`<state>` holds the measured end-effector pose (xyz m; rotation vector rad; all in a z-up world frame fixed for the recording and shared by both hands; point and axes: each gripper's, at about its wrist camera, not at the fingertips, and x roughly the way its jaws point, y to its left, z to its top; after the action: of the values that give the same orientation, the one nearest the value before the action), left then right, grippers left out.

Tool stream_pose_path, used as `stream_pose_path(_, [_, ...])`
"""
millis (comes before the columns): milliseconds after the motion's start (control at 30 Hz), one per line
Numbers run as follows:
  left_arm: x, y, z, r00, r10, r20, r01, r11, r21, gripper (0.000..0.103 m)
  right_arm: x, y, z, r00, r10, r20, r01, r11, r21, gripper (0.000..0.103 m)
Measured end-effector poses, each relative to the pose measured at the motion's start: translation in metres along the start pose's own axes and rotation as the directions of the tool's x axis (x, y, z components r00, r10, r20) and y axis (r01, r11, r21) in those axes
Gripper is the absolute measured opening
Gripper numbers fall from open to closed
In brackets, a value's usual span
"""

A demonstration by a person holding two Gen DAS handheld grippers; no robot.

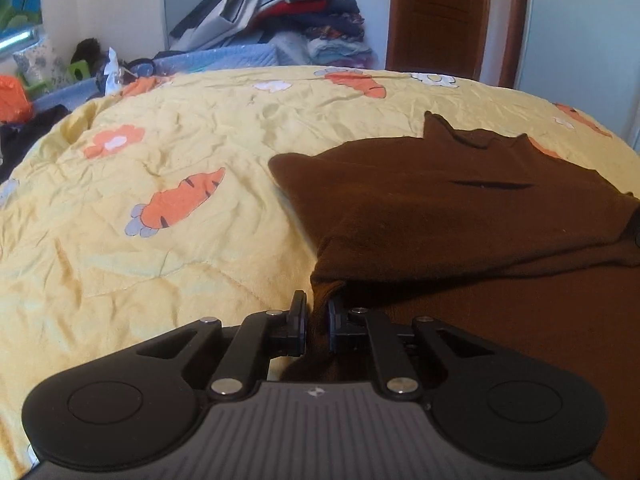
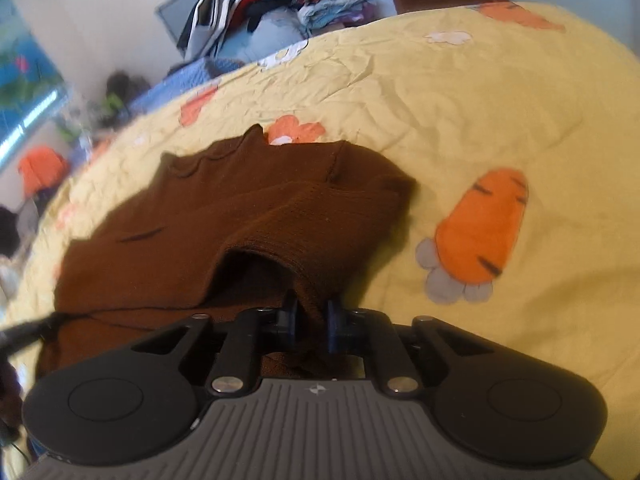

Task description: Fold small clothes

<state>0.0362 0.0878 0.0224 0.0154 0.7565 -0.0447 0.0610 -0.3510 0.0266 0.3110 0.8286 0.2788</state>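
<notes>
A small brown knit garment [image 1: 460, 208] lies on the yellow quilt, its near part lifted and draped over the flat far part. My left gripper [image 1: 316, 312] is shut on the garment's near left corner, with cloth pinched between the black fingers [image 1: 298, 308]. In the right wrist view the same brown garment [image 2: 240, 208] spreads to the left. My right gripper [image 2: 311, 312] is shut on a ribbed edge, which arches up just beyond the fingers [image 2: 334, 314]. The cloth below both grippers is hidden by their bodies.
The yellow quilt [image 1: 180, 128] with orange carrot and flower prints covers the bed. A heap of folded and loose clothes [image 1: 280, 12] stands at the far edge beside a blue padded cover [image 1: 224, 56]. Behind are a brown door [image 1: 440, 12] and small clutter [image 1: 16, 96] at the far left.
</notes>
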Motion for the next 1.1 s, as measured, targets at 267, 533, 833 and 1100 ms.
stream_pose_path(267, [-0.04,0.032,-0.037,0.989,-0.147,-0.011,0.141,0.967,-0.213,0.055,-0.045,0.004,-0.045,0.999,0.037,-0.029,-0.038,0.999,-0.004,0.066])
stream_pose_path(533, [-0.037,0.015,-0.034,1.0,-0.024,-0.016,0.022,0.993,-0.114,0.006,-0.048,-0.01,-0.054,1.0,0.021,-0.02,-0.021,0.999,0.03,0.007])
stream_pose_path(833, [-0.092,0.066,-0.087,0.916,-0.398,-0.057,0.333,0.832,-0.444,0.076,-0.096,-0.015,-0.109,0.974,0.223,-0.051,-0.21,0.959,0.191,0.08])
stream_pose_path(1100, [-0.096,0.092,-0.129,0.741,-0.67,-0.037,0.491,0.578,-0.652,0.077,-0.117,-0.019,-0.179,0.857,0.503,-0.113,-0.417,0.805,0.423,0.079])
